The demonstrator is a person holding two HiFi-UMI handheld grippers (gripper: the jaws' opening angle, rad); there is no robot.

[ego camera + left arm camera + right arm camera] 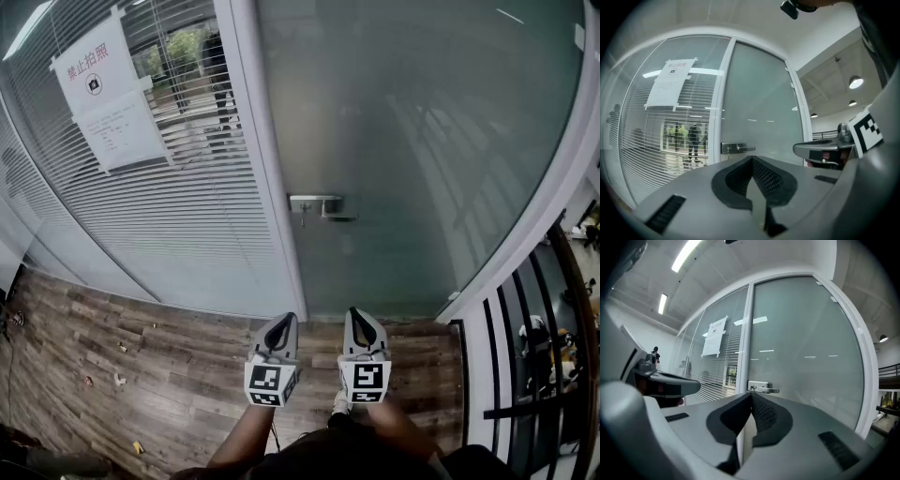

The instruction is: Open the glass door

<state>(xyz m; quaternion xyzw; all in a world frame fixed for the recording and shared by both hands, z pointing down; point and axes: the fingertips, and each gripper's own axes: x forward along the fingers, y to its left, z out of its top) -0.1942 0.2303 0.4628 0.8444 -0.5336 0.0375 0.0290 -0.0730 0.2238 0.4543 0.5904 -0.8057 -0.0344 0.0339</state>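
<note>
Frosted glass door (pixel 412 141) fills the upper right of head view, closed, with its handle (pixel 323 206) at frame centre. Left gripper (pixel 279 323) and right gripper (pixel 360 319) sit side by side at lower centre, below the handle, well apart from it. Both pairs of jaws are pressed together, nothing held.
</note>
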